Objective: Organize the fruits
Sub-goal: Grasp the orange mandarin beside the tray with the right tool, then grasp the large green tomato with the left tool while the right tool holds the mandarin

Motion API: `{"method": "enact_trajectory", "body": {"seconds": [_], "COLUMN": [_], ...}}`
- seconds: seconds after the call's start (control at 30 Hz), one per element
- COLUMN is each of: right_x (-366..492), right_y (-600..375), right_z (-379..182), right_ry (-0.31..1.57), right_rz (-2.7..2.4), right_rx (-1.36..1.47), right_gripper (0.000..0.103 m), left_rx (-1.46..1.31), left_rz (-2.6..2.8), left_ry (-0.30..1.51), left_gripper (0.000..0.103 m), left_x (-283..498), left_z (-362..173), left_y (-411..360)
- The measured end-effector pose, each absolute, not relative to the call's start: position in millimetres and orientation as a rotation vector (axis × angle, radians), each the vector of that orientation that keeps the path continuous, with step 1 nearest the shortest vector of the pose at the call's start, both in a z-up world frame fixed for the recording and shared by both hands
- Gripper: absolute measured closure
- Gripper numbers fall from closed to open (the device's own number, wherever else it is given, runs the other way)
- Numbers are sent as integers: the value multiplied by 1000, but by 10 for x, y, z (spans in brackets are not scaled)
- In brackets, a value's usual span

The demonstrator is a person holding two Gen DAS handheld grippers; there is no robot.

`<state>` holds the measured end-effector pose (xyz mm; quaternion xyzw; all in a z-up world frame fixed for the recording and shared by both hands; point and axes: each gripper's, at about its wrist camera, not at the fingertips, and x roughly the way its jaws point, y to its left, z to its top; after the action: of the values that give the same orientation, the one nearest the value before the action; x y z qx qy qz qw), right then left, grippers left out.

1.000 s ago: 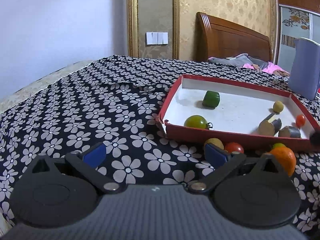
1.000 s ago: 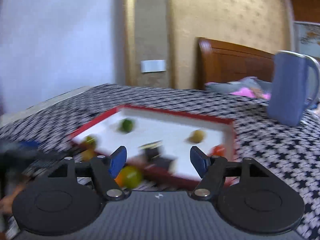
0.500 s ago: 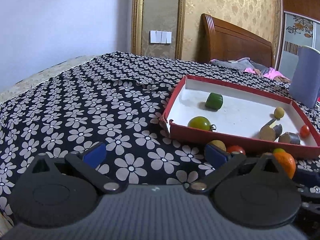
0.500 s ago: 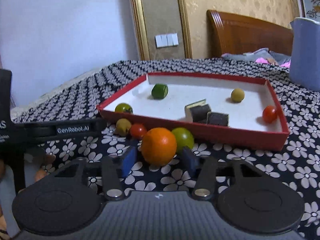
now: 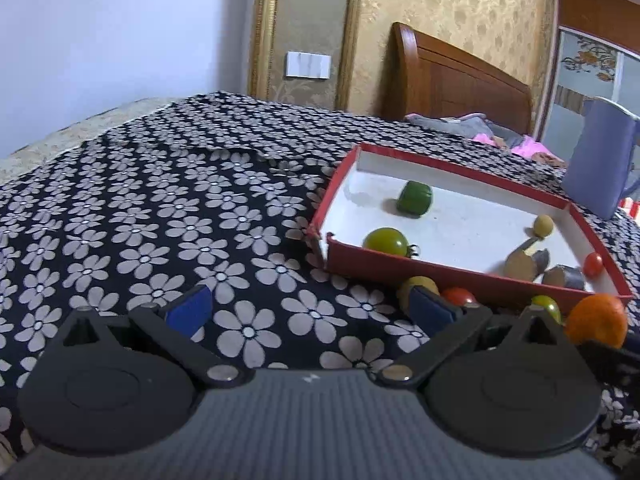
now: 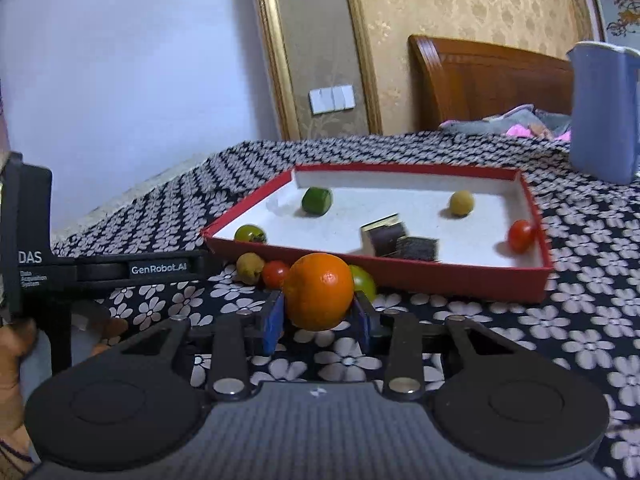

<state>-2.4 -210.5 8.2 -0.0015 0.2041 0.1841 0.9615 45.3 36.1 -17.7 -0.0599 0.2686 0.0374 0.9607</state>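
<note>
My right gripper [image 6: 318,316] is shut on an orange [image 6: 319,291], held just in front of the red tray [image 6: 460,274]. The orange also shows in the left wrist view [image 5: 597,321]. A yellow-brown fruit [image 6: 249,267], a red tomato [image 6: 275,273] and a green fruit [image 6: 363,282] lie on the cloth by the tray's near wall. The tray holds a green fruit [image 6: 316,200], a green tomato [image 6: 250,234], a yellow fruit [image 6: 461,203], a red tomato [image 6: 521,235] and two dark cut pieces [image 6: 400,240]. My left gripper [image 5: 306,306] is open and empty over the cloth, left of the tray [image 5: 460,270].
A blue jug [image 6: 604,112] stands behind the tray at the right. The bed has a black cloth with white flowers [image 5: 160,216] and a wooden headboard [image 5: 460,80]. The left gripper's body [image 6: 80,268] reaches in from the left in the right wrist view.
My right gripper moved up to the orange and closed on it. My left gripper stayed open and tilted slightly.
</note>
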Motion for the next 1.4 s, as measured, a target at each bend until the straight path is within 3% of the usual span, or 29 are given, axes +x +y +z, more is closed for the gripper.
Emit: {"method": "enact_trajectory", "body": {"seconds": [0.47, 0.67, 0.97, 1.23, 1.27, 1.4], "right_x": [-168, -167, -175, -182, -183, -188], "right_y": [-2656, -2726, -2865, -2887, -2886, -2881], "right_z": [193, 165, 145, 117, 115, 108], "right_ry": [340, 342, 341, 344, 345, 348], "right_rz": [303, 288, 260, 259, 259, 259], "right_rx": [75, 92, 105, 111, 111, 110], "right_gripper": [67, 67, 67, 67, 67, 67], "left_rx": [12, 125, 178, 161, 158, 165], "left_rz": [-124, -242, -331, -358, -366, -373], "left_ry": [580, 593, 643, 702, 701, 694], "left_gripper": [1, 13, 17, 52, 70, 72], "left_x": [455, 494, 691, 848, 843, 798], "left_z": [19, 25, -111, -221, -216, -204], "left_y": [-65, -589, -934, -989, -982, -985]}}
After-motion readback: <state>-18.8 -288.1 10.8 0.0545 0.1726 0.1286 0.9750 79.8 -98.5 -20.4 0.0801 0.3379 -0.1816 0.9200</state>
